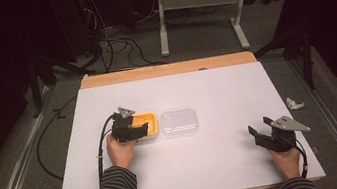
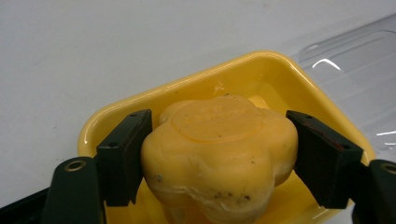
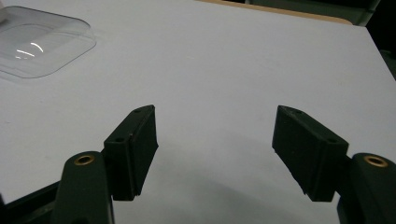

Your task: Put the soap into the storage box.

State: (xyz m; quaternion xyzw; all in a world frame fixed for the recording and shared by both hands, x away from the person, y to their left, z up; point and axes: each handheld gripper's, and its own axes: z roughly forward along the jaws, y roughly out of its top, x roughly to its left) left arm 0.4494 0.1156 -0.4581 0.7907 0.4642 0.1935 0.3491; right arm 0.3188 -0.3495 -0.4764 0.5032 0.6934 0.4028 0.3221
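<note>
A pale yellow, flower-shaped lump (image 2: 219, 154) sits between the two jaws of my left gripper (image 2: 217, 158), which press on its sides. The lump is over a shallow yellow dish (image 2: 187, 84); I cannot tell whether it rests on the dish floor. In the high view, the left gripper (image 1: 136, 129) covers the left half of the dish (image 1: 153, 122), left of the table's middle. A clear plastic lid (image 1: 179, 122) lies flat just right of the dish. My right gripper (image 1: 257, 129) is near the table's front right corner, open, with nothing between its jaws (image 3: 215, 149).
The white table (image 1: 216, 87) has a wooden strip along its far edge. The clear lid (image 3: 42, 42) lies far from the right gripper. A crumpled white scrap (image 1: 295, 103) lies on the floor to the right, and cables (image 1: 119, 46) trail on the floor behind.
</note>
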